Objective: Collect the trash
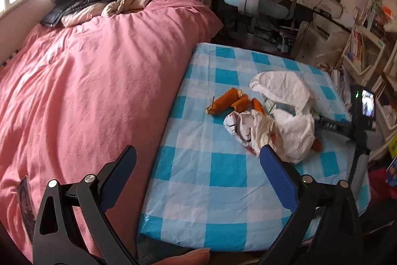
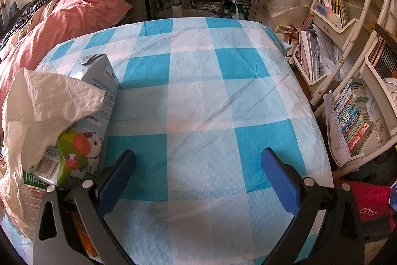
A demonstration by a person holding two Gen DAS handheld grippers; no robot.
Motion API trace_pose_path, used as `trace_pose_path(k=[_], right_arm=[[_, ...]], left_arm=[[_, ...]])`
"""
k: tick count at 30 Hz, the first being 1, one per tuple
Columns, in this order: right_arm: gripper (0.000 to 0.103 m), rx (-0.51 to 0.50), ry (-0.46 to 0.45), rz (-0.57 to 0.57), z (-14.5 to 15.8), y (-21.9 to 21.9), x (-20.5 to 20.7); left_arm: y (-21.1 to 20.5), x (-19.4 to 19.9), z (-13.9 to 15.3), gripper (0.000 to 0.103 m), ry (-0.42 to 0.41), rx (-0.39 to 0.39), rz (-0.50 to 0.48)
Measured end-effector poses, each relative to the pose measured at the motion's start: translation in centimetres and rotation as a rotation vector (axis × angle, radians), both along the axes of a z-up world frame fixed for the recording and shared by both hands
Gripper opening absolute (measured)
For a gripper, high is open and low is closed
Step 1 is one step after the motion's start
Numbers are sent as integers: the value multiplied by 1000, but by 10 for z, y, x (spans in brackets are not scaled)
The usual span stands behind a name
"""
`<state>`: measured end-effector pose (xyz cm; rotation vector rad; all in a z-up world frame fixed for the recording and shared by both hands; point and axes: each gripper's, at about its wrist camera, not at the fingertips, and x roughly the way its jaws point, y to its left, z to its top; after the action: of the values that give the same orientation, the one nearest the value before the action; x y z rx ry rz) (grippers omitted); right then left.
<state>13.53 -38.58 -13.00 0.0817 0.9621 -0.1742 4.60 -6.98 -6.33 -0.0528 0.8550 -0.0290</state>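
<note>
While both grippers gape empty, trash waits on the checked cloth [image 2: 198, 96]
Left gripper [image 1: 198, 153]: carrots [image 1: 225, 102] ahead, lengthwise leftward; right gripper [image 2: 198, 155]: carton [image 2: 91, 116] left, lengthwise away.

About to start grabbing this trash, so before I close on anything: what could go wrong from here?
The white plastic bag is limp and draped over the milk carton, so a grab may catch only film. The orange corn cobs lie loose and could roll on the checkered cloth. Both left gripper and right gripper are open and empty.
</note>
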Motion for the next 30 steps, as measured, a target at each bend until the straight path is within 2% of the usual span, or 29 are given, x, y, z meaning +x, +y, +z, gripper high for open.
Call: trace_pose_path(k=[5,8,14,23,30], right_arm=[[96,0,0,0,0,0,0],[96,0,0,0,0,0,0],[96,0,0,0,0,0,0],[96,0,0,0,0,0,0],[96,0,0,0,0,0,0]], left_arm=[[-2,13,-6,96,18,27,-4],[-7,22,-9,96,37,11,-9],[-22,16,-2,96,-5,13,-21],[-23,13,-15,96,26,3,26],[-26,11,-8,96,-25,23,23]])
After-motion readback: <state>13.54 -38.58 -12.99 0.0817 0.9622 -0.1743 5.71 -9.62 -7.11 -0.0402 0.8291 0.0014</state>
